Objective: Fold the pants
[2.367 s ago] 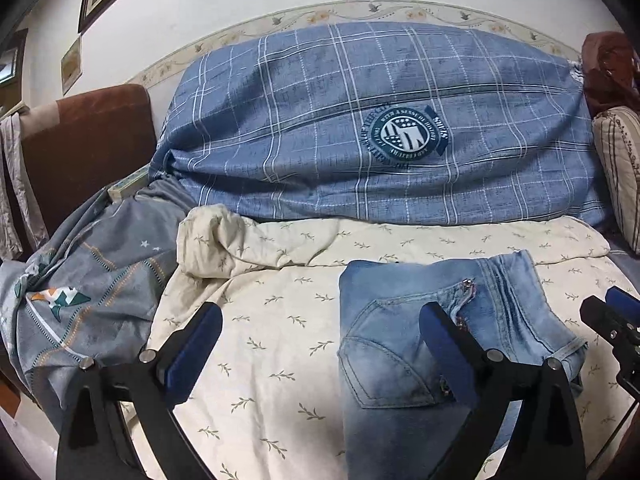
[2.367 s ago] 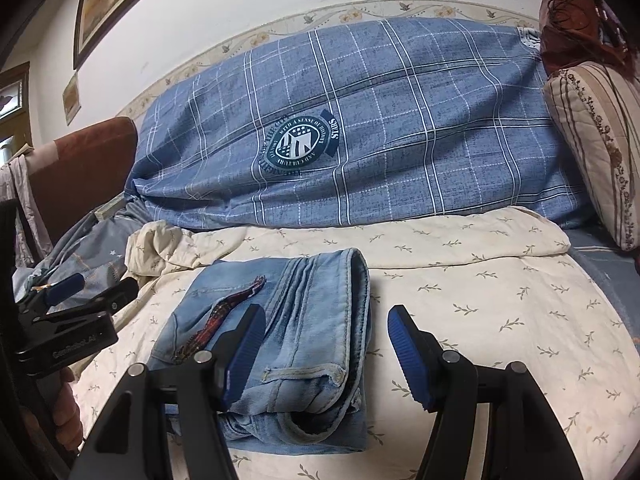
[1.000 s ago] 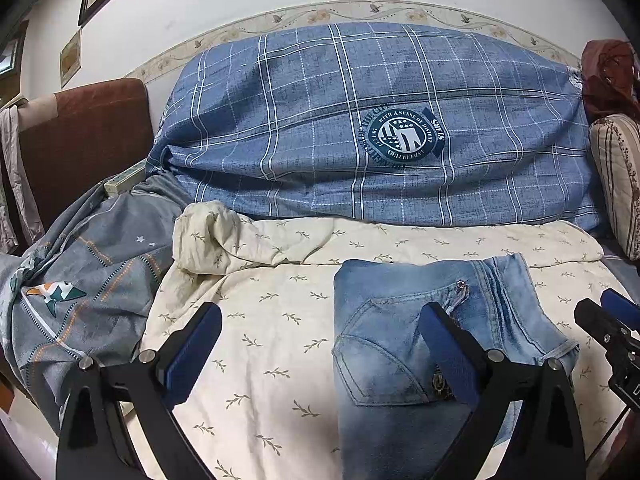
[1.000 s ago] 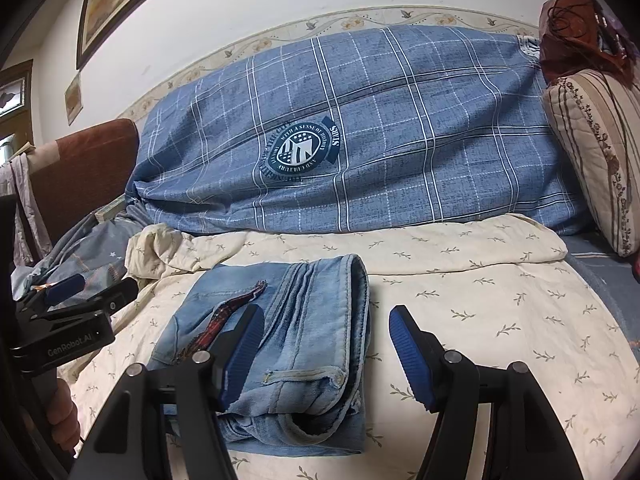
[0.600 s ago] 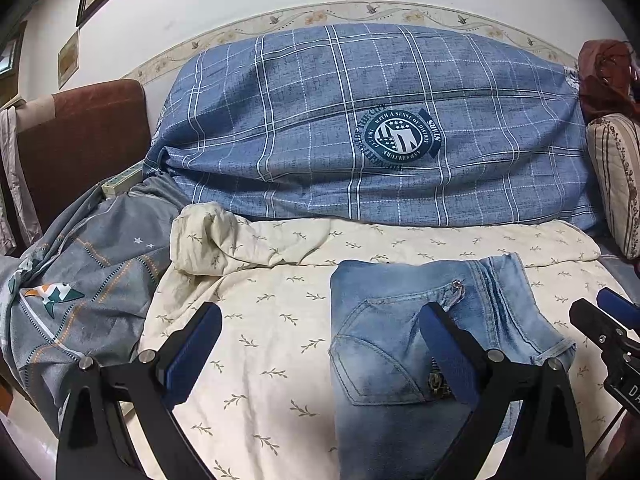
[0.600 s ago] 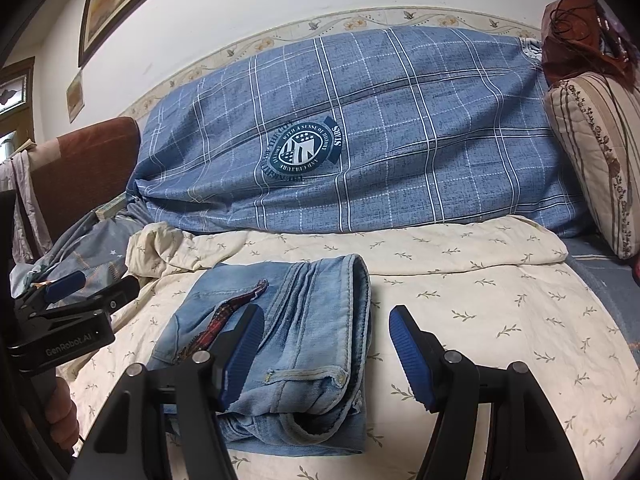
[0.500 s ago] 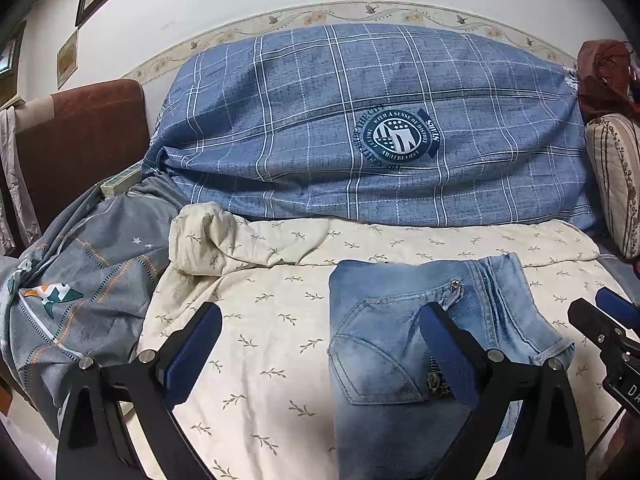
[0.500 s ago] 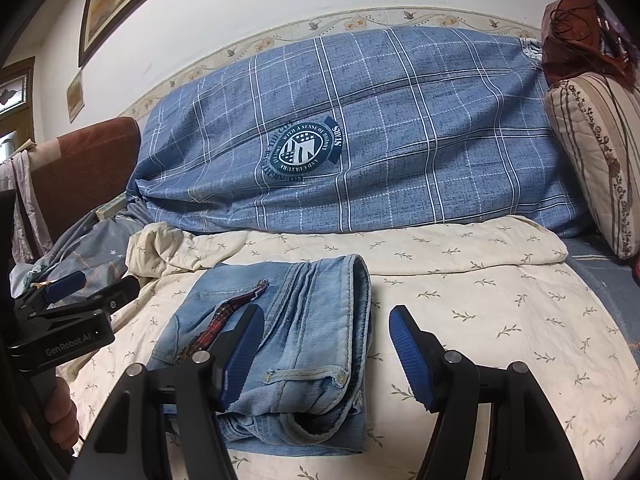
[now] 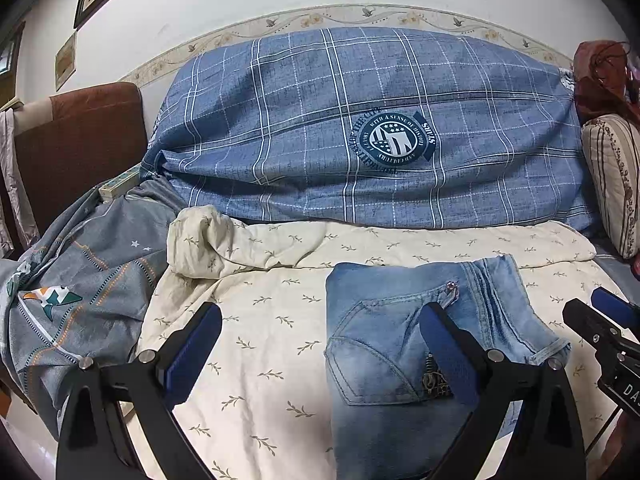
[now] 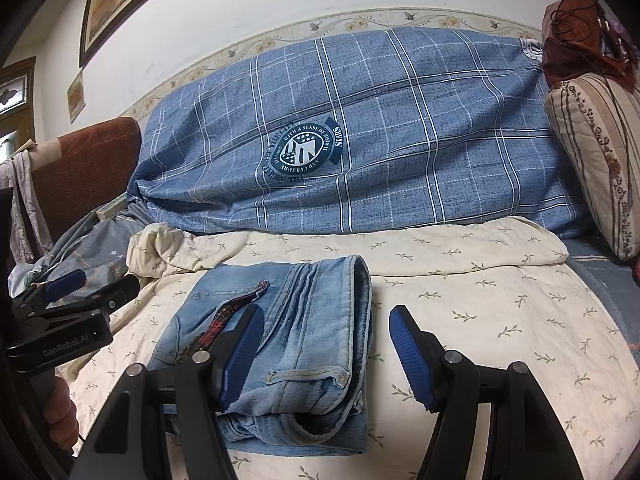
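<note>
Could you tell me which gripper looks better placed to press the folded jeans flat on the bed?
Probably the right gripper: it is open and straddles the jeans' stacked edge. The left gripper, also open, sits off to their left, mostly over bare sheet.

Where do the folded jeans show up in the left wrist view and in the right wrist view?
Left wrist: folded jeans lower right of centre, behind the right finger.
Right wrist: folded jeans lower centre-left, under the left finger.
Shared landmark: round emblem on the blue plaid cover.
</note>
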`<action>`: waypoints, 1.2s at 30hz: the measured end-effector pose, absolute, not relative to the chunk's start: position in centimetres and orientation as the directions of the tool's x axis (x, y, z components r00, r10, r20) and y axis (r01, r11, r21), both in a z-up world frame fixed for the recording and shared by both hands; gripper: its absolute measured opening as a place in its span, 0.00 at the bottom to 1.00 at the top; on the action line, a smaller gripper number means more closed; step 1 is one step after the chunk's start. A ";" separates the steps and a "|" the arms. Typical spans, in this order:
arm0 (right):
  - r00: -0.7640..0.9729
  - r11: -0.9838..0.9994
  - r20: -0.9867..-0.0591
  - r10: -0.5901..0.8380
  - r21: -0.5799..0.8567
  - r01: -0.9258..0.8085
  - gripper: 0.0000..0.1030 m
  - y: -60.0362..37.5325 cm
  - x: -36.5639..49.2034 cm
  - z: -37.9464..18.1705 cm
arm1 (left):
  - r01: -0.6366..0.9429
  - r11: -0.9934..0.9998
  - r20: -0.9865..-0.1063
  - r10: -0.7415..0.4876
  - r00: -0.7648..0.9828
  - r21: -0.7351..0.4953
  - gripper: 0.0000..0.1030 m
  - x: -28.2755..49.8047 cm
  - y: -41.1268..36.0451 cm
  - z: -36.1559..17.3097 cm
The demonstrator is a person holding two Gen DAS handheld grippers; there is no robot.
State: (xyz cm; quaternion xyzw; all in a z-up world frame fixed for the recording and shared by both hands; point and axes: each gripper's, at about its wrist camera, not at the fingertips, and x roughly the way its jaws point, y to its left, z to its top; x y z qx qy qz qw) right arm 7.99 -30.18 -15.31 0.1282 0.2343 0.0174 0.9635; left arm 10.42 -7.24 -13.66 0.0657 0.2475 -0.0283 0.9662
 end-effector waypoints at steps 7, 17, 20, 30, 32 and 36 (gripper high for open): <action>0.889 0.967 -0.448 0.093 0.254 0.027 0.67 -30.2 8.0 -15.3 | 0.089 0.990 -0.478 -0.024 0.878 0.114 0.96 10.3 -7.2 -13.6; 0.889 0.968 -0.446 0.099 0.251 0.019 0.67 -30.0 8.1 -15.2 | 0.101 0.988 -0.470 -0.032 0.882 0.121 0.96 10.0 -7.6 -13.5; 0.890 0.968 -0.446 0.098 0.251 0.019 0.67 -30.0 8.1 -15.2 | 0.105 0.987 -0.466 -0.036 0.884 0.122 0.96 10.0 -7.7 -13.5; 0.889 0.967 -0.446 0.100 0.253 0.019 0.67 -30.1 8.2 -15.3 | 0.114 0.986 -0.467 -0.044 0.883 0.122 0.96 9.9 -7.8 -13.5; 0.889 0.967 -0.447 0.100 0.254 0.018 0.67 -30.1 8.2 -15.3 | 0.118 0.985 -0.466 -0.048 0.884 0.123 0.96 9.8 -7.8 -13.5; 0.890 0.967 -0.445 0.103 0.255 0.016 0.67 -30.1 8.3 -15.3 | 0.128 0.984 -0.461 -0.055 0.886 0.128 0.96 9.7 -7.9 -13.5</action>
